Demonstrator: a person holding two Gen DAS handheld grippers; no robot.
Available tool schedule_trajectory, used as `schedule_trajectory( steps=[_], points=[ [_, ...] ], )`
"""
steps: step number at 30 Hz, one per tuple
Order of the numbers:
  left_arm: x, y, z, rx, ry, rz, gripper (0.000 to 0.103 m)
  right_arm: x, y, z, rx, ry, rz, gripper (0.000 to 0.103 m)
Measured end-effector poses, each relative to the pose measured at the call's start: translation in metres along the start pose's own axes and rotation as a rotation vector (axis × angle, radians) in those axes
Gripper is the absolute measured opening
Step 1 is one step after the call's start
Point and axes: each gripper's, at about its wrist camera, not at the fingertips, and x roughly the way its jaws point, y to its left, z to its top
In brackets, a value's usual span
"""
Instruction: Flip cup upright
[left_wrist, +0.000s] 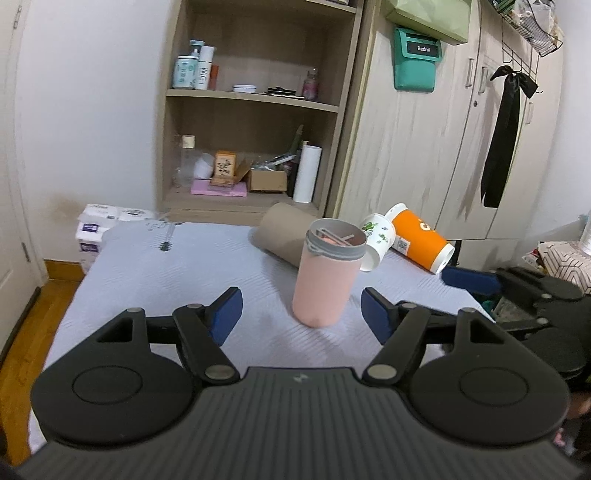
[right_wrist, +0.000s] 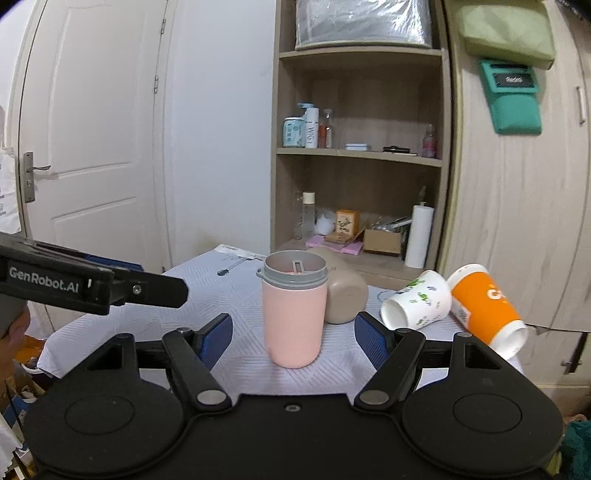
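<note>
Both wrist views (close, forward-facing) share pink cup (left_wrist: 327, 277).

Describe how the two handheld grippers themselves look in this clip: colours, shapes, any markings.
Both the left gripper and the right gripper are matte black, with round discs on either side, silver pivot pins on angled linkage bars, and blue textured finger pads. The left body is ribbed; white "GenRobot.AI" lettering shows on its side in the right wrist view. No cables visible.

Your left gripper (left_wrist: 301, 314) and right gripper (right_wrist: 293, 341) both hover level, jaws spread wide, blue pads (left_wrist: 225, 314) gripping nothing.
</note>
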Motion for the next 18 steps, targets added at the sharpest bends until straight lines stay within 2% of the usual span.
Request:
schedule_trajectory(
  steps=[18],
  points=[
    [-0.041, -0.016, -0.010, 0.052, 0.008, 0.065, 0.073, -0.048, -0.004, 0.003, 0.027, -0.014, -0.123, 0.080]
  ],
)
